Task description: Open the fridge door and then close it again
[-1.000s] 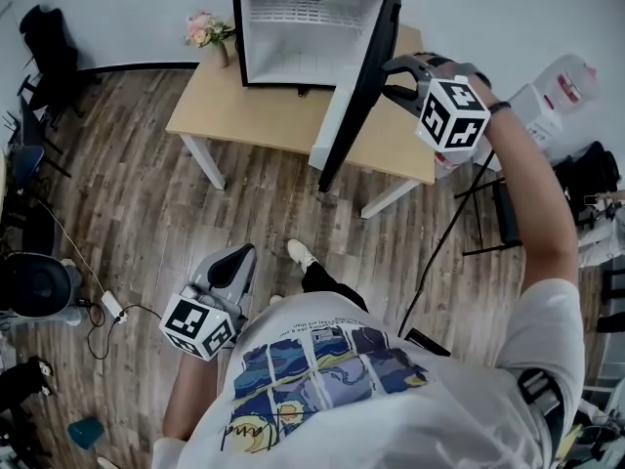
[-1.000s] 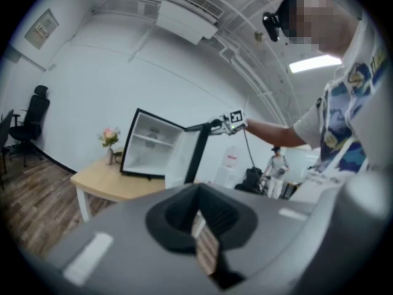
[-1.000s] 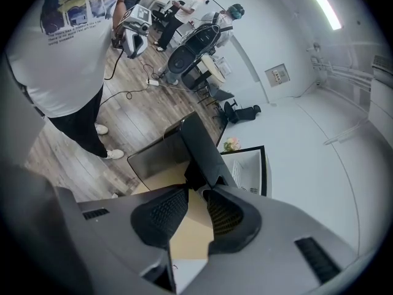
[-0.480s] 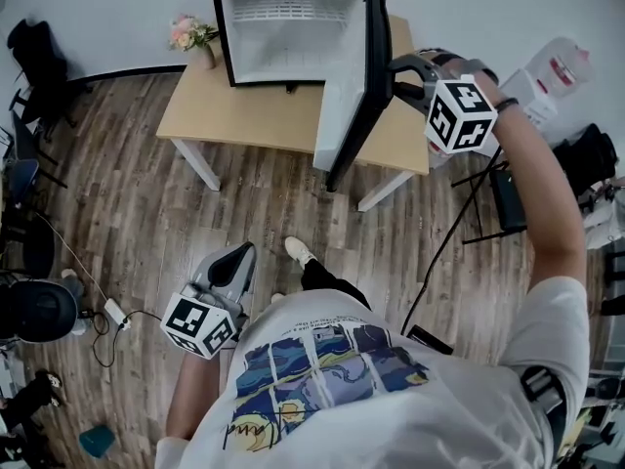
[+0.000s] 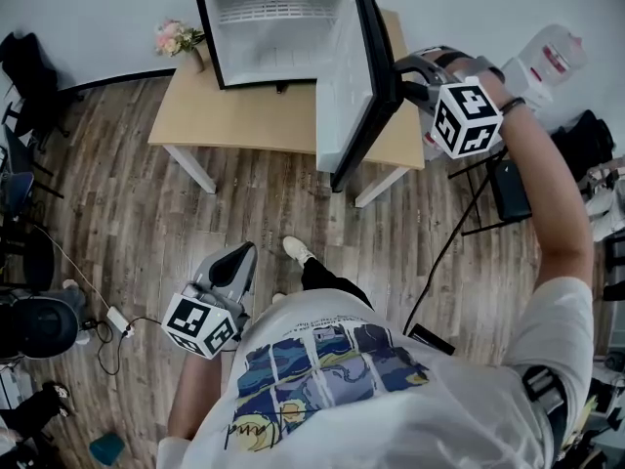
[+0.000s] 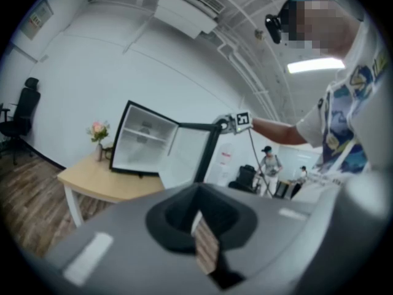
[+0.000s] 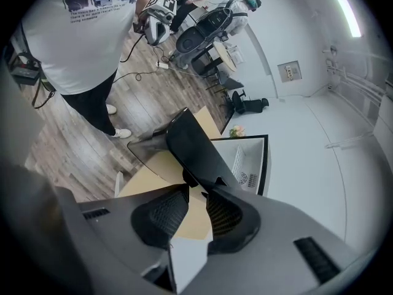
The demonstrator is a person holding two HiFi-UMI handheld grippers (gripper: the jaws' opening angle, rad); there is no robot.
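Presently the open door [image 5: 340,96] is clamped at its free edge by the right gripper [image 5: 403,74], right of the fridge [image 5: 273,22]; the left gripper [image 5: 232,262] is hung low, fingers together.

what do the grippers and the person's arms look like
Both the left gripper and right gripper have grey bodies, dark jaws and a white cube with black square markers. The person wears a white short-sleeved T-shirt with a blue print.

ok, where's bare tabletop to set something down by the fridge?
The front-left of the table is bare, bordered by the flowers, the fridge and the open door. Right of the door there is only a narrow strip, crowded by the right gripper clamped on the door.
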